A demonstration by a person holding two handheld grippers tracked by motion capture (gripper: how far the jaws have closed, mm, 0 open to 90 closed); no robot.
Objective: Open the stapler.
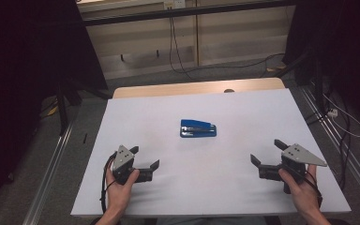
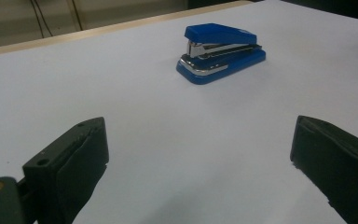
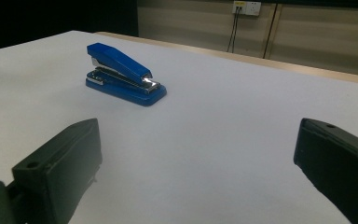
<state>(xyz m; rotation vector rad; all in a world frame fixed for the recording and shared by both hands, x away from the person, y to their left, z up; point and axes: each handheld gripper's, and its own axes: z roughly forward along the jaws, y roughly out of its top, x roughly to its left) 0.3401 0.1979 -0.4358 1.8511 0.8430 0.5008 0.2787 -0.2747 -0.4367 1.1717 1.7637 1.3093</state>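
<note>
The left tool point(image 1: 146, 159) rests low at the near left of the white surface point(image 1: 243, 117), held in a hand point(image 1: 119, 187) that enters from the bottom edge; its jaws stand wide apart with nothing between them, as the left gripper view confirms. The right tool point(image 1: 267, 152) sits in mirror position at the near right, gripped by the other hand point(image 1: 304, 187), jaws likewise spread and empty. Both tools angle inward toward the middle of the surface, which I judge to be a ready stance: opened fully and aimed at the object before any approach is made. The object in question, a blue stapler point(image 1: 198, 128), lies closed and flat on its base near the centre of the surface, well apart from both tools and roughly midway between them, farther from the person. From the left tool it sits ahead and to the right point(image 2: 220, 52); from the right tool, ahead and to the left point(image 3: 123, 74). Nothing touches it. A wooden edge shows beyond the far side of the surface.
</note>
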